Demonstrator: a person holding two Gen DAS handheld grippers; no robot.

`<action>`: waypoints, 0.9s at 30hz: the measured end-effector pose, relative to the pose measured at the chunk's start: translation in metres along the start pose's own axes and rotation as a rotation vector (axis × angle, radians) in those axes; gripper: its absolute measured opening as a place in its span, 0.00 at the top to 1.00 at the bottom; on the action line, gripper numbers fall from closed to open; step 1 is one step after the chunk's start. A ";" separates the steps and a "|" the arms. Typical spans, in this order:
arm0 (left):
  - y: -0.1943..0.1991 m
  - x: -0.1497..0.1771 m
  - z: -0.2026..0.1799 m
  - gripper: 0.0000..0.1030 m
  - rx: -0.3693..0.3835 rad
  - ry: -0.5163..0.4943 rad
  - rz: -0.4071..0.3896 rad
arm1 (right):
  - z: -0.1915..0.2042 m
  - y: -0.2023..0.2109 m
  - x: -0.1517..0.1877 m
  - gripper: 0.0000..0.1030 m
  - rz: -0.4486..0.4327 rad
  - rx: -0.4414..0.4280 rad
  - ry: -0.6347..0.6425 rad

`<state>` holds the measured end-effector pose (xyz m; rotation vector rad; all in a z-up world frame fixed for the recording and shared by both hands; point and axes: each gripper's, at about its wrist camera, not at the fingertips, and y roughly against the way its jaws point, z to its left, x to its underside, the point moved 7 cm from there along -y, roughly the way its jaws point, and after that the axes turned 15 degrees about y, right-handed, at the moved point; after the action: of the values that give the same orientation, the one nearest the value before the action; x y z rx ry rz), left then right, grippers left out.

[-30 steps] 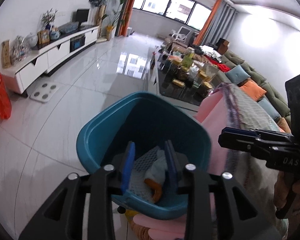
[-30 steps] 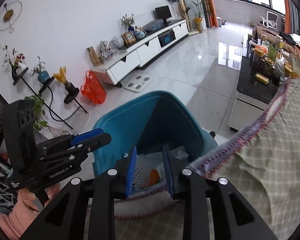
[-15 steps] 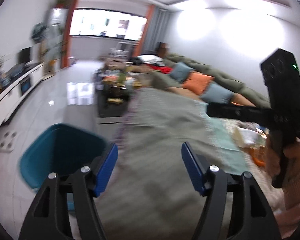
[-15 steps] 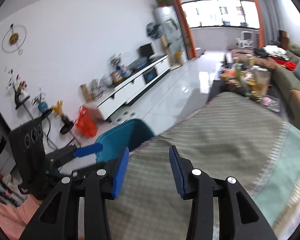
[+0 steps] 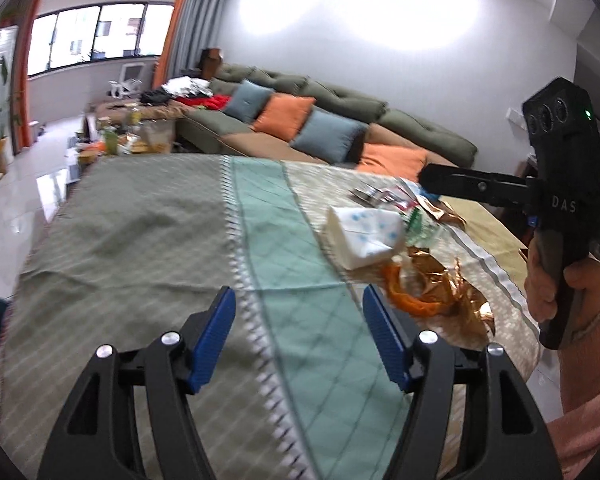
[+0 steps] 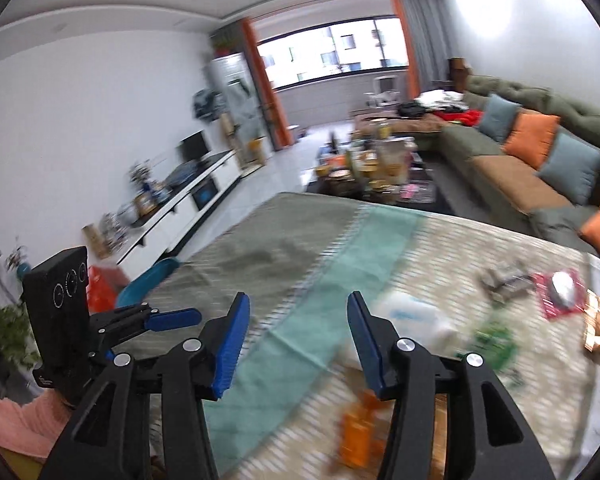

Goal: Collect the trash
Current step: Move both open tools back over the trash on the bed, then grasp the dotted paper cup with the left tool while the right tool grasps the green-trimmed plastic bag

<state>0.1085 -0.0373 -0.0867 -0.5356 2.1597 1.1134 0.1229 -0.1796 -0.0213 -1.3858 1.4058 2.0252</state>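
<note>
Trash lies on the cloth-covered table (image 5: 140,232): a white tissue pack with blue dots (image 5: 364,236), an orange peel (image 5: 412,298), crumpled gold foil (image 5: 456,284), a green wrapper (image 5: 418,220) and red and grey wrappers (image 5: 384,196). My left gripper (image 5: 300,312) hangs open over the teal stripe, left of the pile, with nothing between its pads. My right gripper (image 6: 298,312) is empty too, its jaws opening above the cloth. In its blurred view the tissue pack (image 6: 412,312) and orange peel (image 6: 360,428) sit just to its right. The teal bin (image 6: 148,280) stands off the table's left side.
A green sofa (image 5: 340,120) with orange and blue cushions runs behind the table. A crowded coffee table (image 6: 372,168) stands beyond it. A white TV cabinet (image 6: 188,204) lines the left wall, with an orange bag (image 6: 100,280) on the floor near the bin.
Both grippers swung from over the teal bin to above the table, and both jaws spread wider. The bin slid to the left edge and the trash pile came into view.
</note>
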 end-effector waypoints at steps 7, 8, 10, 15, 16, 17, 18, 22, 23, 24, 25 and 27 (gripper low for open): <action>-0.042 -0.006 -0.023 0.35 0.029 -0.009 0.080 | -0.068 0.020 0.039 0.50 0.035 0.137 -0.107; -0.047 -0.008 -0.025 0.35 0.032 -0.005 0.093 | -0.077 0.021 0.045 0.50 0.043 0.151 -0.126; -0.057 -0.009 -0.029 0.36 0.043 0.006 0.119 | -0.091 0.022 0.056 0.50 0.057 0.174 -0.153; -0.080 -0.015 -0.035 0.38 0.024 0.012 0.154 | -0.111 0.018 0.078 0.50 0.084 0.189 -0.204; -0.082 -0.016 -0.037 0.40 0.026 0.014 0.159 | -0.113 0.016 0.081 0.50 0.087 0.185 -0.212; -0.086 -0.016 -0.038 0.40 0.030 0.016 0.166 | -0.114 0.013 0.084 0.50 0.092 0.174 -0.221; -0.091 -0.017 -0.039 0.40 0.031 0.024 0.176 | -0.114 0.012 0.086 0.50 0.098 0.170 -0.225; -0.105 -0.019 -0.040 0.43 0.036 0.046 0.212 | -0.115 0.003 0.092 0.49 0.110 0.153 -0.232; -0.107 -0.020 -0.040 0.43 0.044 0.051 0.218 | -0.114 0.001 0.092 0.49 0.112 0.149 -0.231; -0.111 -0.021 -0.041 0.43 0.052 0.059 0.229 | -0.114 0.000 0.093 0.49 0.113 0.146 -0.229; -0.114 -0.021 -0.041 0.44 0.057 0.063 0.237 | -0.114 -0.001 0.094 0.51 0.115 0.145 -0.226; -0.119 -0.020 -0.043 0.44 0.072 0.068 0.255 | -0.114 0.000 0.095 0.55 0.112 0.133 -0.230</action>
<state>0.1794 -0.1378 -0.1213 -0.2743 2.3671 1.1585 0.1380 -0.2997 -0.1065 -1.0053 1.5119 2.0414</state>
